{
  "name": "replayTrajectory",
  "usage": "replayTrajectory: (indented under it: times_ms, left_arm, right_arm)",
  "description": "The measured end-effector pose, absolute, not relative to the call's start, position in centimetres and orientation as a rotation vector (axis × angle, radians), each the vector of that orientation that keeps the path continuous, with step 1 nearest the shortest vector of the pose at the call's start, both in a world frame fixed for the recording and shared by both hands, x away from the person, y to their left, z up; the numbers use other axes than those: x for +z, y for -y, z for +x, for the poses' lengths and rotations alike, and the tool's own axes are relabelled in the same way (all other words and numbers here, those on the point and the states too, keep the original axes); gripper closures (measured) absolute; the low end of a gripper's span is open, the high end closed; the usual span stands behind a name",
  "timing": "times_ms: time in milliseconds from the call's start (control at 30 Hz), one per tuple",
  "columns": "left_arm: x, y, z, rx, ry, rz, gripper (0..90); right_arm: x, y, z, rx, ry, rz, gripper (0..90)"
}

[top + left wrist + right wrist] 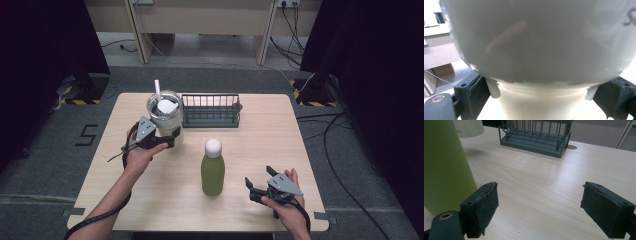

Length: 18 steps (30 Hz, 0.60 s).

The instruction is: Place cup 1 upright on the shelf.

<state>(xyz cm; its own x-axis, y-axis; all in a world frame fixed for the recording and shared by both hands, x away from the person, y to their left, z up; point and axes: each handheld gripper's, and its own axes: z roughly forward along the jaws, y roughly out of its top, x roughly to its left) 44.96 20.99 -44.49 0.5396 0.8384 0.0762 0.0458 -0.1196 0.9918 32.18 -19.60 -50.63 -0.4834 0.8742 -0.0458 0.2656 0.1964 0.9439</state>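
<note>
A white tumbler (164,116) with a straw and a clear lid hangs a little above the back left of the table; its shadow lies on the wood below it in the right gripper view. My left gripper (167,140) is shut on the tumbler's (536,45) narrow lower part, a jaw on each side. A green bottle (213,172) with a white cap stands upright at the table's middle. My right gripper (259,176) rests open near the front right, just right of the bottle (444,167), with nothing between its jaws (539,205).
A dark wire rack (210,111) stands at the back middle of the wooden table (260,135), right of the tumbler, also seen as the rack (536,135) ahead of my right gripper. Cables lie on the floor beyond the table's right edge.
</note>
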Motion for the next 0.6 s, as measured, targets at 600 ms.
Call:
replayTrajectory:
  times_ms: [600]
  left_arm:
    - [-43.85,-20.06,45.81,0.808,-0.765,1.551,10.1]
  right_arm:
    - [-50.71,19.75,32.21,1.285,-1.867,1.066,14.3]
